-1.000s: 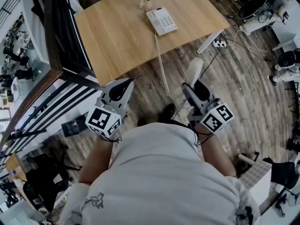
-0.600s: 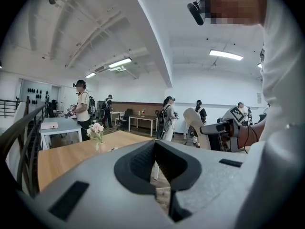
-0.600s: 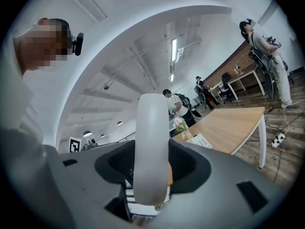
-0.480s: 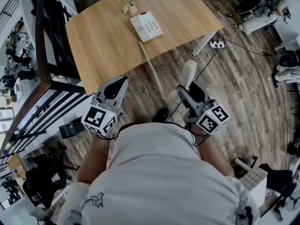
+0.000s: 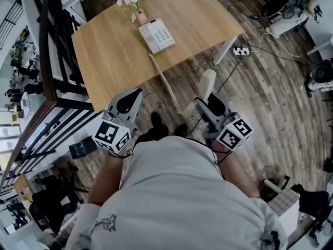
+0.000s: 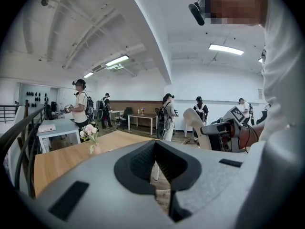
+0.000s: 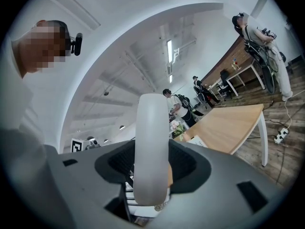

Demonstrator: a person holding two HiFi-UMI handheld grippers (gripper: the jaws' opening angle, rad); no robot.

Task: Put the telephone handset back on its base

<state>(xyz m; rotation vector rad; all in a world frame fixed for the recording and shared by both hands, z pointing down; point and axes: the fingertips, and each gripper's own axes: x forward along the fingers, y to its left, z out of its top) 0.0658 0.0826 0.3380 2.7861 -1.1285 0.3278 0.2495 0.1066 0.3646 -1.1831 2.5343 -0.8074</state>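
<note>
Right tool (image 5: 212, 107) clamps the white handset (image 5: 207, 83), which juts out past its jaws; left tool (image 5: 129, 102) alongside has its jaws together, empty; coiled cord (image 5: 167, 82) runs ahead to the base (image 5: 156, 35) on the wooden surface (image 5: 109, 56), well beyond both tools.

Left gripper (image 6: 155, 146): fingers together, nothing between. Wooden bench (image 6: 52, 163) ahead at left, flower vase (image 6: 91, 137) standing on it. Right gripper (image 6: 207, 129) at right, clamped on white handset (image 6: 192, 118). Black railing (image 6: 21, 151) far left. People (image 6: 80, 104) standing in background.
</note>
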